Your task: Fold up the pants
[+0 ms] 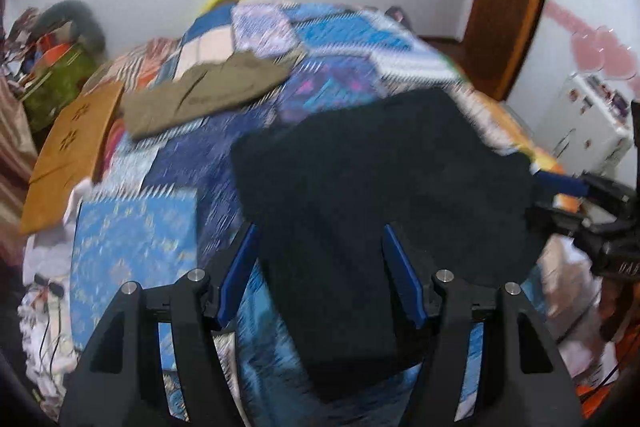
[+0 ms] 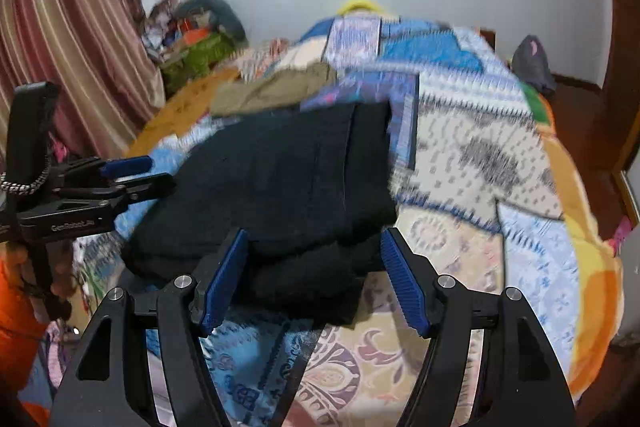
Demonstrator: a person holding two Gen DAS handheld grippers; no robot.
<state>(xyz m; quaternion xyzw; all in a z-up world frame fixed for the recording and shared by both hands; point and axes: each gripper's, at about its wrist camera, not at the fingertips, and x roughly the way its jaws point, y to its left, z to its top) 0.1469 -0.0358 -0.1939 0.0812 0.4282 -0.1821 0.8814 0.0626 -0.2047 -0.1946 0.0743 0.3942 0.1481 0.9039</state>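
Black folded pants (image 1: 360, 187) lie on the bed just ahead of both open, empty claws (image 1: 320, 275) (image 2: 316, 275).

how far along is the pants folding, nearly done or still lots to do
Done: the black pants lie as a compact layered stack on the patchwork bedspread.
In hand: nothing; the left gripper and right gripper are both open over it.
Left: perhaps only tidying. The olive garment behind already looks folded.
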